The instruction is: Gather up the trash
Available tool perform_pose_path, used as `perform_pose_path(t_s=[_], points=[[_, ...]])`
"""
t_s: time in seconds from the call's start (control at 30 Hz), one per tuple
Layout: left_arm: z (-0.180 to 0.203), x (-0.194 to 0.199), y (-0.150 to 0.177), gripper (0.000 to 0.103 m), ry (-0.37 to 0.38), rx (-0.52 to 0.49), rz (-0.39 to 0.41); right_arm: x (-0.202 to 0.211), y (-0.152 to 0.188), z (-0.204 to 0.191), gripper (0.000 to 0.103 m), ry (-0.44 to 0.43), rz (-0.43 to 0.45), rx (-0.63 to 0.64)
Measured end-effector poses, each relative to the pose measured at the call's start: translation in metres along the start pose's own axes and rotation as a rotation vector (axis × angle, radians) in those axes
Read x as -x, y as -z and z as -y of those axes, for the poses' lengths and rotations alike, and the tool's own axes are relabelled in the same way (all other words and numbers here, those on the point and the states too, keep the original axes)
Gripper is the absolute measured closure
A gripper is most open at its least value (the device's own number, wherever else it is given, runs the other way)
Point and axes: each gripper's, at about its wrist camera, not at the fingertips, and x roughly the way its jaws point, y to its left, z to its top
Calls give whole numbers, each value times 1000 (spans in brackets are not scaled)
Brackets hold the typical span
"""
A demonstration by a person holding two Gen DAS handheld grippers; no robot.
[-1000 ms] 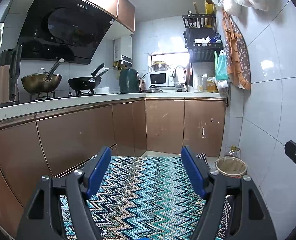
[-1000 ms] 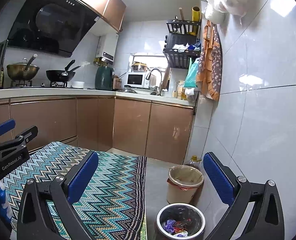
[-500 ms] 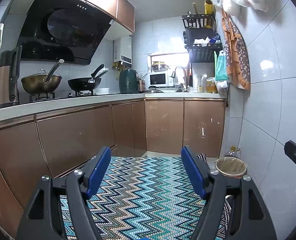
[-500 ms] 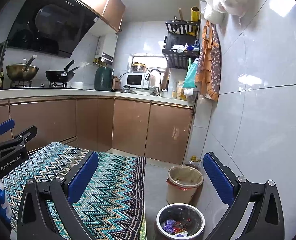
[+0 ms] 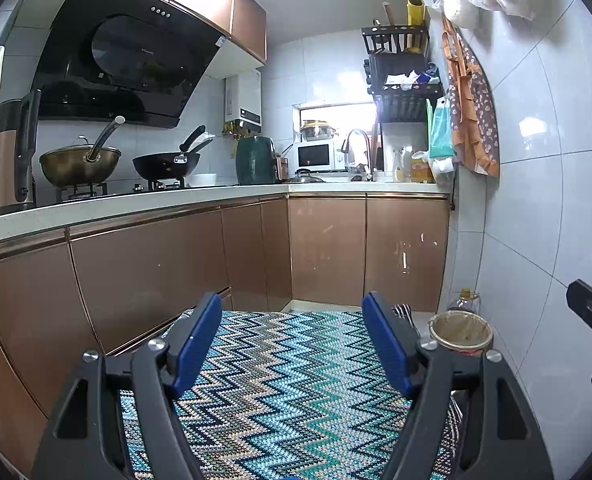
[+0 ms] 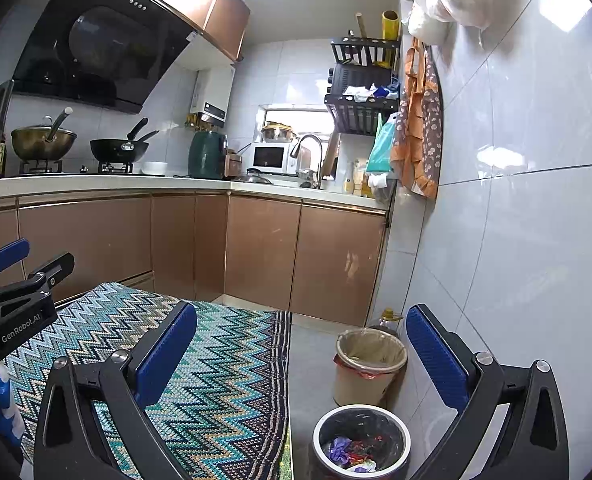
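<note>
Your left gripper [image 5: 292, 336] and right gripper [image 6: 302, 344] both gape wide, gripping nothing, above the zigzag rug [image 6: 224, 364]. By the tiled wall [image 6: 516, 264] stand your tan bin [image 6: 370, 364] and, nearer, the black-lined bin [image 6: 361, 442] with trash [image 6: 354, 450] inside.

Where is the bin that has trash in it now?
In the right wrist view, the black-lined bin stands on the floor at lower right, beside the rug and just before the beige bin.

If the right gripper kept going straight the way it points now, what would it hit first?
Probably the bare floor between the zigzag rug and the tan-lined bin; the right gripper is open and empty. Depth is uncertain.
</note>
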Motion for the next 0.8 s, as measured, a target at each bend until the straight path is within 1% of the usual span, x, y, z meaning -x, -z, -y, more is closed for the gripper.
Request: perform_pose_path(t_s=[0.8], points=[[8,-8,6,32,12,-10,-21,-8,6,4,0,-1,-21,-6]])
